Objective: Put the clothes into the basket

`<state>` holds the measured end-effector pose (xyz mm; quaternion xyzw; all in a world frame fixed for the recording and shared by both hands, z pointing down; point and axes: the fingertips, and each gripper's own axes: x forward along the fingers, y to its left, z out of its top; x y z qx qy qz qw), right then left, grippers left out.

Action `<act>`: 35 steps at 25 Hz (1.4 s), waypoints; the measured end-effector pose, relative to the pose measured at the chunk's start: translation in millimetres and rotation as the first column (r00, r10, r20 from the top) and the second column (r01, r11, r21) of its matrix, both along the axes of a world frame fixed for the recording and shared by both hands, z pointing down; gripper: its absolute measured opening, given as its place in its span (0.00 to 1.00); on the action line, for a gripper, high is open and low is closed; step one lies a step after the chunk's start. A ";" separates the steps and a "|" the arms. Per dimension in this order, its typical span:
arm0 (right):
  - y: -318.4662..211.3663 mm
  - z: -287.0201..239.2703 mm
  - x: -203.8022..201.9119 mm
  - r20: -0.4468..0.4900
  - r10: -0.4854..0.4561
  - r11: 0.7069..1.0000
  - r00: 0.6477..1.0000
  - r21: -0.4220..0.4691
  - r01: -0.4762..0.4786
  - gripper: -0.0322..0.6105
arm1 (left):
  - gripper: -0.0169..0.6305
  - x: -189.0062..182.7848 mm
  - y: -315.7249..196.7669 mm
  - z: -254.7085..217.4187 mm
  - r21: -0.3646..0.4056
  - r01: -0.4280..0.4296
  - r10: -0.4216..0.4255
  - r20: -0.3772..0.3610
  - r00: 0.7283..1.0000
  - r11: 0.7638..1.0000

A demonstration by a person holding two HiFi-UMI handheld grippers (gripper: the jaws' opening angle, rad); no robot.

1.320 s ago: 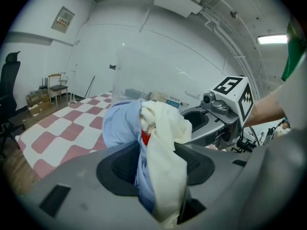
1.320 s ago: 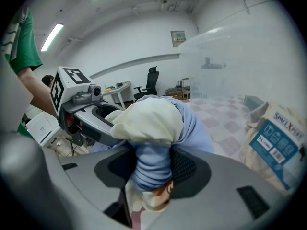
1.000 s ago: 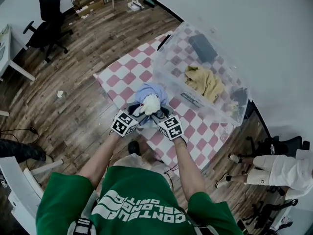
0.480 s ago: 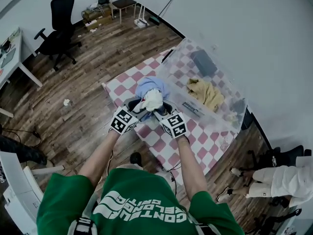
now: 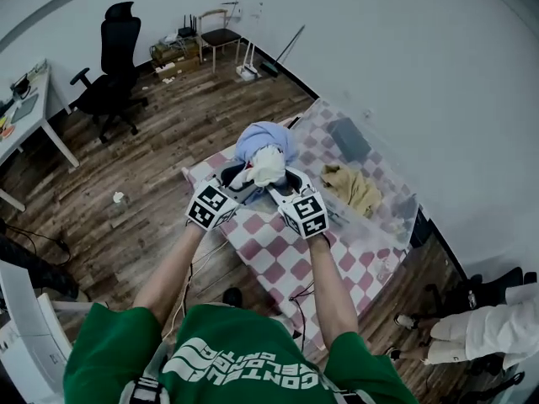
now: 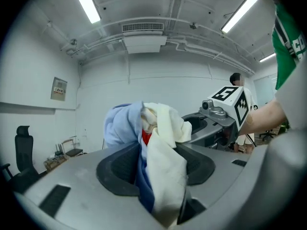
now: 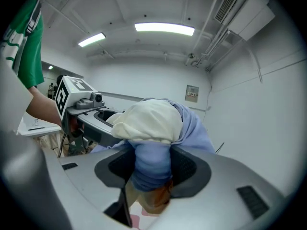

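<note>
A bundle of clothes (image 5: 263, 153), light blue with a cream piece on top, hangs in the air in the head view, held between both grippers. My left gripper (image 5: 238, 180) is shut on its left side; in the left gripper view, blue and cream cloth (image 6: 158, 152) with a bit of red fills the jaws. My right gripper (image 5: 276, 183) is shut on the right side, where blue cloth (image 7: 151, 164) is pinched between the pads. The clear plastic basket (image 5: 396, 217) lies to the right on the checkered mat (image 5: 282, 255), with a yellow garment (image 5: 352, 188) and a dark one (image 5: 348, 139) inside.
A black office chair (image 5: 114, 78) and a wooden chair (image 5: 221, 34) stand far back on the wooden floor. A white desk (image 5: 25, 112) is at the left. A seated person's legs (image 5: 472, 331) show at the lower right. White walls close the right side.
Both grippers have risen with the bundle of clothes, lifting it off the checkered mat into the air. The head view has tilted up toward the room.
</note>
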<state>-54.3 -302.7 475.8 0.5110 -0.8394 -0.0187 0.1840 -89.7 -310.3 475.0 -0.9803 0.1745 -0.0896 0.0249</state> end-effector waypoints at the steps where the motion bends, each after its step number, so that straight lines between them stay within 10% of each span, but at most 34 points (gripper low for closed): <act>1: -2.3 -8.1 -0.7 -0.003 0.000 1.000 1.000 0.015 0.000 0.37 | 0.35 -0.6 -2.3 -8.1 0.014 -0.001 0.001 -0.006 1.000 1.000; 18: -0.7 -57.9 23.1 -0.020 0.076 0.994 0.997 0.082 -0.074 0.37 | 0.35 24.2 -3.4 -57.0 0.065 -0.081 0.083 -0.029 0.996 0.995; 35: 42.8 -99.0 165.9 -0.025 0.319 0.940 0.947 0.137 -0.313 0.37 | 0.35 170.2 32.2 -99.9 0.136 -0.323 0.329 -0.022 0.944 0.937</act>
